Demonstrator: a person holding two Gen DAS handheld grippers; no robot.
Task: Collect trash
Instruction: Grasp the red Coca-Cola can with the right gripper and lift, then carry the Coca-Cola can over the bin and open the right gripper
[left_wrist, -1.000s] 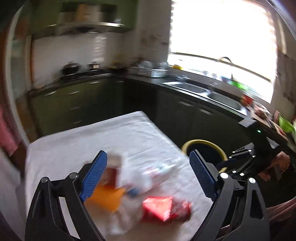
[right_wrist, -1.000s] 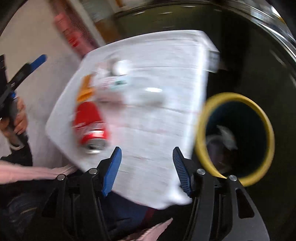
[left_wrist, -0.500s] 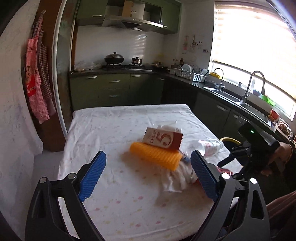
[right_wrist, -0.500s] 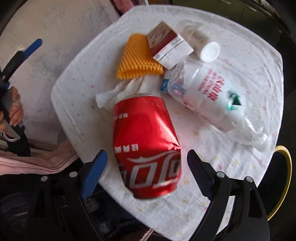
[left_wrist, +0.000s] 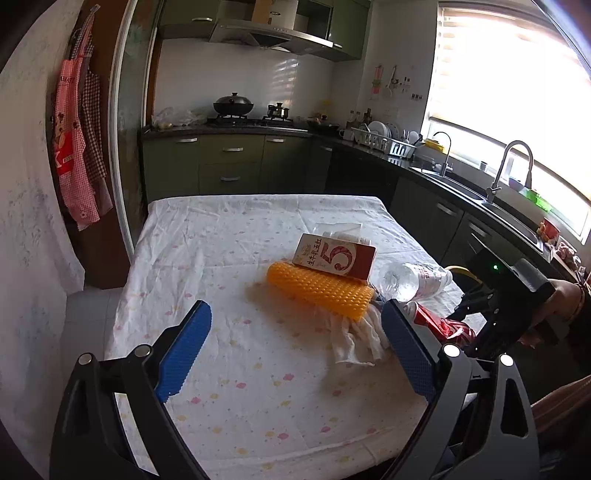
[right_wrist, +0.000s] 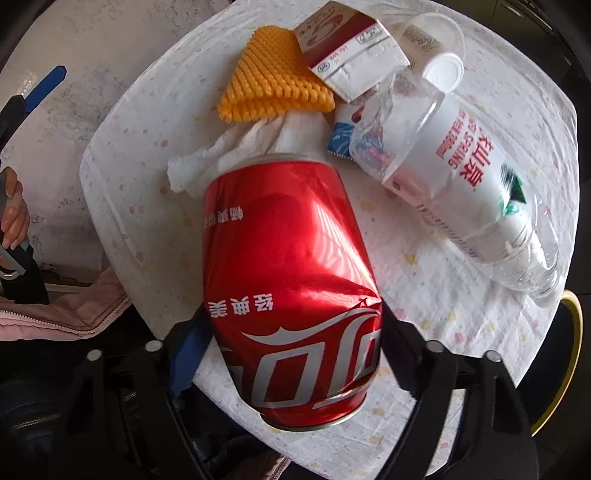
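Observation:
A dented red cola can (right_wrist: 291, 280) lies on the white tablecloth (right_wrist: 424, 280) and fills the space between the jaws of my right gripper (right_wrist: 291, 332), which have closed on its sides. The can also shows in the left wrist view (left_wrist: 439, 323). Behind it lie a crumpled tissue (right_wrist: 240, 144), an orange ribbed mat (right_wrist: 271, 79), a red-and-white carton (right_wrist: 343, 48) and a clear plastic bottle (right_wrist: 454, 162). My left gripper (left_wrist: 295, 354) is open and empty, above the near part of the table, left of the pile.
A yellow-rimmed bin (right_wrist: 569, 369) stands beside the table at the right edge; its rim also shows in the left wrist view (left_wrist: 461, 269). Kitchen counters, a stove (left_wrist: 236, 114) and a sink (left_wrist: 480, 195) lie beyond the table.
My right gripper has moved in over the red can and its jaws have closed on it. The left gripper has stayed open and steadied over the table.

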